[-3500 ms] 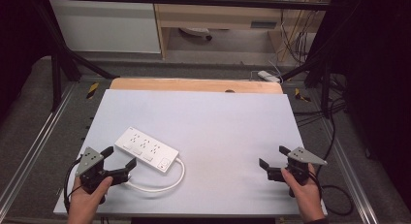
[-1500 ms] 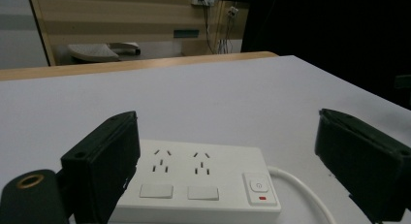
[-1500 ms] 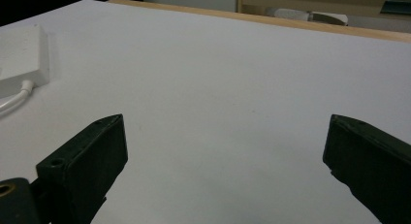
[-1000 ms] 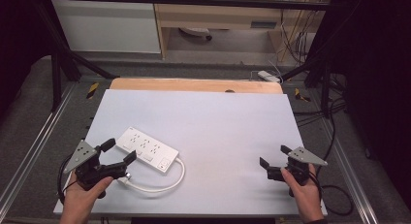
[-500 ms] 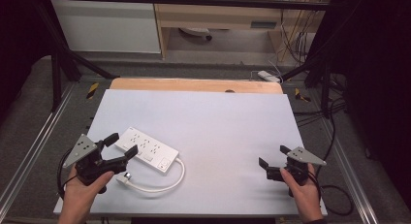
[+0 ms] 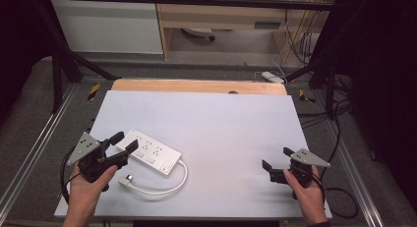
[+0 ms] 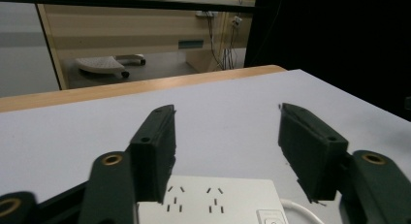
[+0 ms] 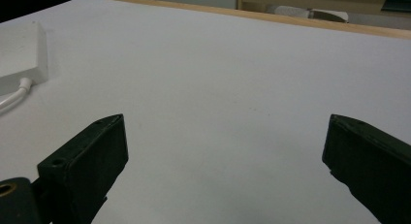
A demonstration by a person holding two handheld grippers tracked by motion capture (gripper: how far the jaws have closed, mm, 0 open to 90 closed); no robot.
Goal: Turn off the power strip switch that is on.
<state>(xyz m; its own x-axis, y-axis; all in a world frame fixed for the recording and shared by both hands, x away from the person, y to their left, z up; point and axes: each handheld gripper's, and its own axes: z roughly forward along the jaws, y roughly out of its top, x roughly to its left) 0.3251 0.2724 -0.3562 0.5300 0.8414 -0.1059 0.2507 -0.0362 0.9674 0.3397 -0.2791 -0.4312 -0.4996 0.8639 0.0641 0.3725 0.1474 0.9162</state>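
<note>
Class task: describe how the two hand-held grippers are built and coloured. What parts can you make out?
Both the left gripper and the right gripper are black, each with two flat, blocky fingers and brass-coloured rivets at the joints. A grey three-cornered plate sits on top of each, and a black cable trails from each. No sleeves are visible on the forearms.

One power strip [image 6: 151,152], one cord [image 6: 167,185], one plug [image 6: 127,181], two claws, one table [image 6: 226,119]

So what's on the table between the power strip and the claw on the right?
Nothing. In the high view, bare white table stretches from the power strip to the right claw.
</note>
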